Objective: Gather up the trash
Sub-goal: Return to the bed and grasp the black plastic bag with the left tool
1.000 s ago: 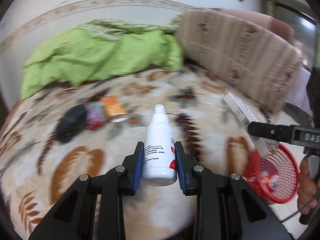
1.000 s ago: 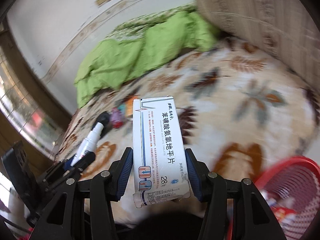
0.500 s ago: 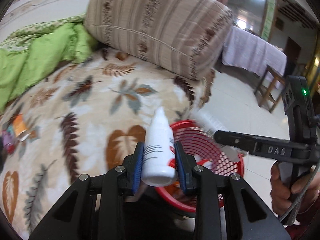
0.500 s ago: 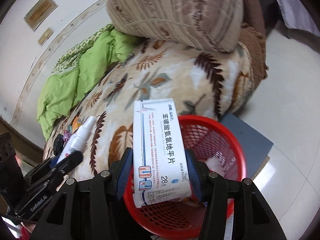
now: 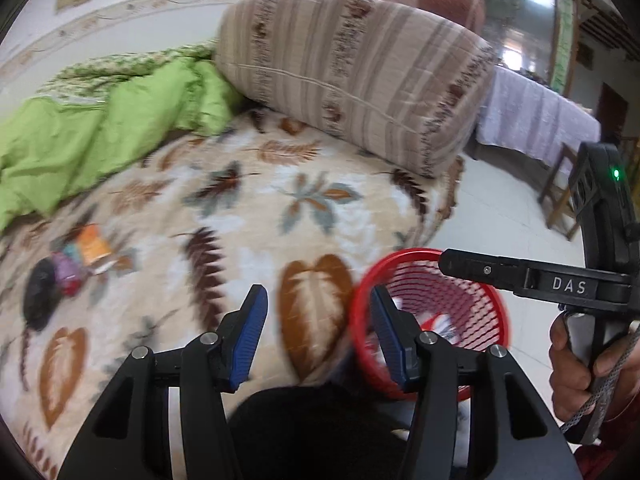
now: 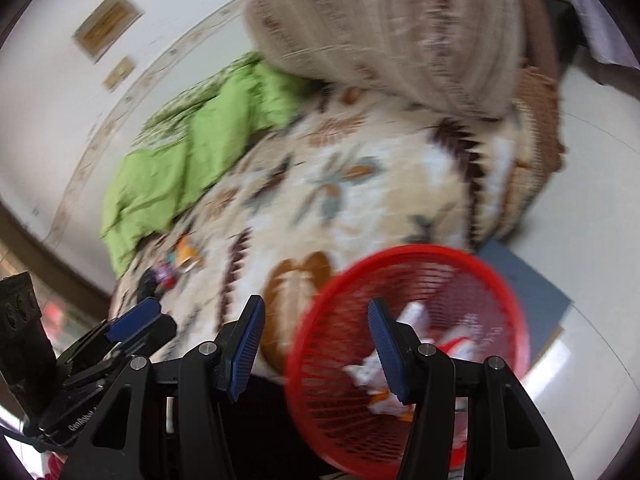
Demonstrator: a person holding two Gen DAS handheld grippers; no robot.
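A red mesh basket [image 5: 400, 256] stands on the floor by the bed's edge, with white and orange scraps [image 6: 376, 368] in it. My left gripper [image 5: 318, 296] hangs over the leaf-patterned blanket [image 5: 248, 216] beside the basket; its jaws are opening and nothing is between them. My right gripper [image 6: 314, 306] is above the basket [image 6: 400, 250], open and empty. An orange wrapper [image 5: 94, 244], a purple packet [image 5: 66, 276] and a black object [image 5: 40, 300] lie on the blanket at the left.
A striped cushion [image 5: 352, 68] and a green quilt [image 5: 100, 120] lie at the bed's far side. A grey mat [image 6: 528, 280] sits under the basket on the tiled floor. A cloth-covered table [image 5: 536, 120] and a wooden chair [image 5: 560, 192] stand beyond.
The white bottle is gone from my left gripper, whose jaws have spread. The medicine box is gone from my right gripper. Both views have swung back toward the bed.
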